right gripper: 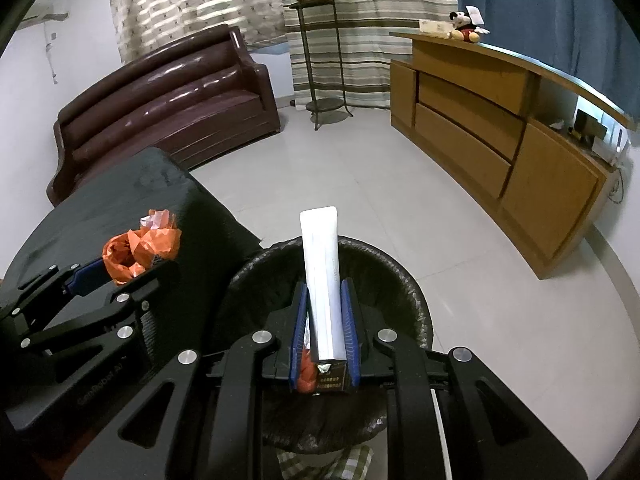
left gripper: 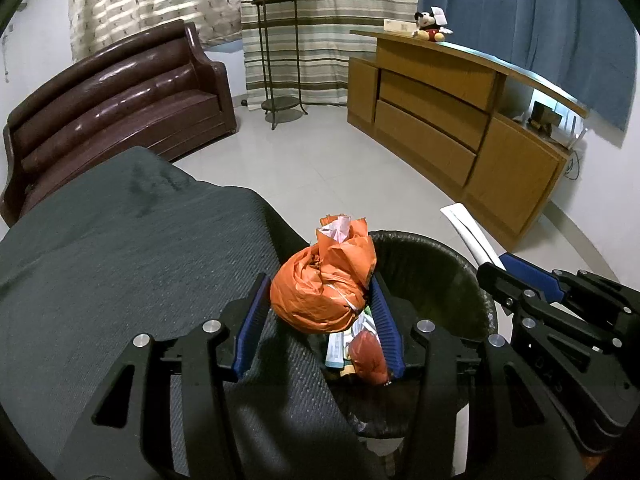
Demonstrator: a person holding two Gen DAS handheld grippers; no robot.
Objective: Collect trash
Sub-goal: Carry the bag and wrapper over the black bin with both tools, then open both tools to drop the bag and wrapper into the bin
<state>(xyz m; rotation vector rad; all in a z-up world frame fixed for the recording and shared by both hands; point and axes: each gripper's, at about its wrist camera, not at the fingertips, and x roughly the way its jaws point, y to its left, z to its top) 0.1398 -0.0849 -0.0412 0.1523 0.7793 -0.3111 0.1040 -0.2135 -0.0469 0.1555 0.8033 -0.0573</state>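
Black two-finger grippers with blue ribbed pads fill the foreground of both views. A crumpled orange plastic bag of waste [left gripper: 324, 284] is held between the moderately spread fingers of the left gripper [left gripper: 320, 320], just over the edge where the dark grey fabric-covered surface [left gripper: 120, 240] meets the round bin lined with a black bag [left gripper: 440, 276]. A flat white squeezed tube [right gripper: 322, 276] is clamped upright by the nearly closed fingers of the right gripper [right gripper: 322, 332], above the bin's mouth. Orange and printed scraps are already seen inside the bin; both held items remain to be dropped in. A brown leather sofa [left gripper: 112, 96], a metal plant stand with a potted plant [left gripper: 280, 52] and a wooden cabinet [left gripper: 460, 120] stand well apart across the pale tiled floor; nothing is seen blocking the bin's opening.
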